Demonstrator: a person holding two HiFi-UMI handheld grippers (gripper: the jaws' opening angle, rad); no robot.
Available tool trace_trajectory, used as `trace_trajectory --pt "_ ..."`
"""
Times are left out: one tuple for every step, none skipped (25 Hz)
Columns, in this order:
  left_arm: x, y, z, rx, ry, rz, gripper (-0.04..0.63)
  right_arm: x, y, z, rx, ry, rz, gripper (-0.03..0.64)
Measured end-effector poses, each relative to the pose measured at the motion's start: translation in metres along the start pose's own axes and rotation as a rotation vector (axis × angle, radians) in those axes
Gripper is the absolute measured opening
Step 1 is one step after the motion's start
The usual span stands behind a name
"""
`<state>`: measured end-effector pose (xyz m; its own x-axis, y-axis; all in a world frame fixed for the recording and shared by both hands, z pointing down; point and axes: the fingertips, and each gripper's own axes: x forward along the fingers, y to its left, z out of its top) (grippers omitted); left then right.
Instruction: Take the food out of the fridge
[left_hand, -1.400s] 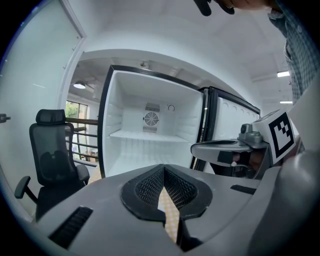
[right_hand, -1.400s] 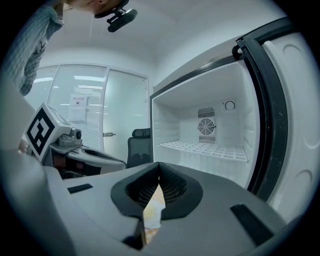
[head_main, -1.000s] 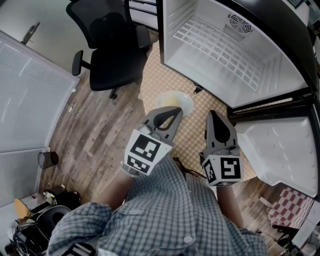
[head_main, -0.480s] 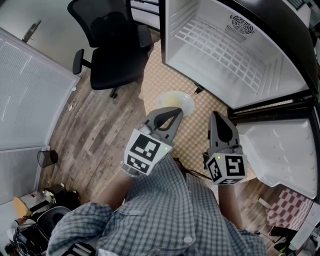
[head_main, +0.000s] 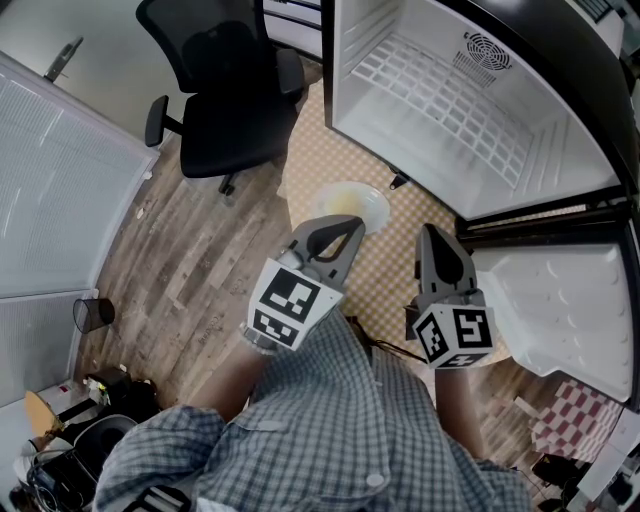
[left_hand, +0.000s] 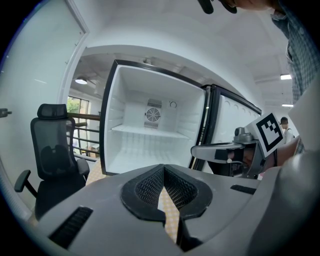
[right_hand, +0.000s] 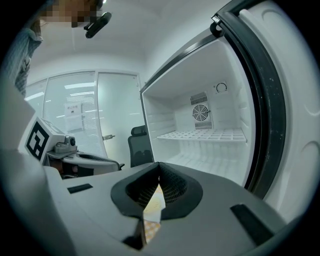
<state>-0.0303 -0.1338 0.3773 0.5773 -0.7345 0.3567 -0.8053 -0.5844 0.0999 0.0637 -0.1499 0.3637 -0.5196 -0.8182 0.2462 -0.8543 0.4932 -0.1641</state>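
Observation:
The fridge (head_main: 470, 110) stands open in front of me, and its white inside and wire shelf (head_main: 440, 95) are bare. A pale plate (head_main: 352, 203) with something yellowish on it sits on the checkered mat (head_main: 310, 150) before the fridge. My left gripper (head_main: 352, 222) hovers just short of the plate, shut with nothing in it. My right gripper (head_main: 431, 231) is beside it, near the fridge's lower edge, its jaws also shut and empty. In the left gripper view the left gripper (left_hand: 163, 167) points at the empty fridge (left_hand: 150, 135). From the right gripper view the right gripper (right_hand: 159, 165) faces the shelf (right_hand: 200, 135).
The open fridge door (head_main: 560, 300) swings out at the right, close to my right hand. A black office chair (head_main: 225, 90) stands left of the fridge on the wood floor. A glass partition (head_main: 60, 180) and a small waste bin (head_main: 92, 315) are at the left.
The right gripper has edged slightly to the right and rolled a little. The left gripper and the plate have stayed put.

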Motion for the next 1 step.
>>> trace_trajectory --pt "0.0002 0.0005 -0.0004 0.0 0.001 0.001 0.006 0.0004 -0.0007 -0.0006 0.005 0.001 -0.002 0.009"
